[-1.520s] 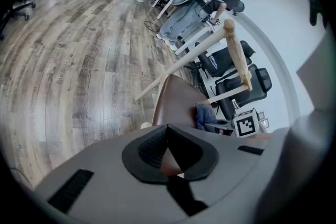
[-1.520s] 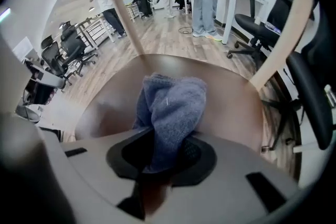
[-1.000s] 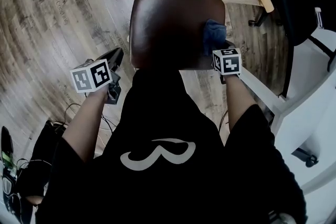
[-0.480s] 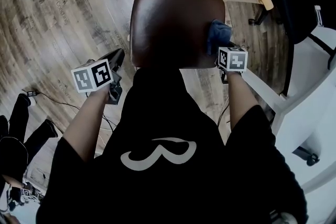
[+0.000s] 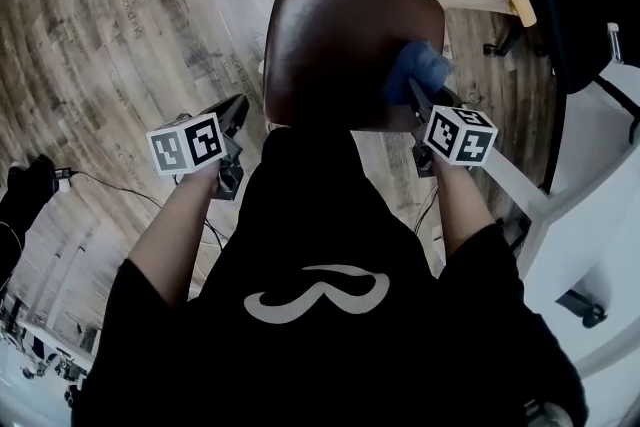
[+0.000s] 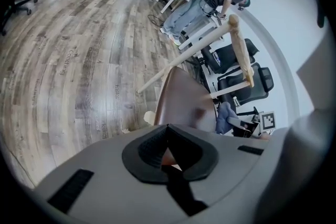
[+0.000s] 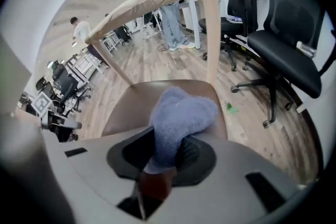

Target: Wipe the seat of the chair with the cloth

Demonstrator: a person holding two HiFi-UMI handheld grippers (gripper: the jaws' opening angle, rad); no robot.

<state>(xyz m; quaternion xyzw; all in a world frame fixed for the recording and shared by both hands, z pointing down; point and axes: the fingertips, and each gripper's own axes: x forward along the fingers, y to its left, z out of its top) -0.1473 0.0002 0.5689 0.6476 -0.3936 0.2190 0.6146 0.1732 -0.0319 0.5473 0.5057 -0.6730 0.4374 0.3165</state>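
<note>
wiping the seat (image 5: 340, 35) with the cloth (image 5: 420, 70)
right claw (image 5: 418, 97) is grasping the cloth at the seat's 3 o'clock edge; left claw (image 5: 236, 112) is hanging clenched, empty; next is likely calling for sweeping toward 9 o'clock.

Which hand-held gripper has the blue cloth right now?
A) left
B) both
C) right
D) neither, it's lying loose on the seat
C: the right gripper view shows the blue cloth clamped in the jaws of the right hand-held gripper, over the brown chair seat. The left hand-held gripper is shut with nothing in it.
</note>
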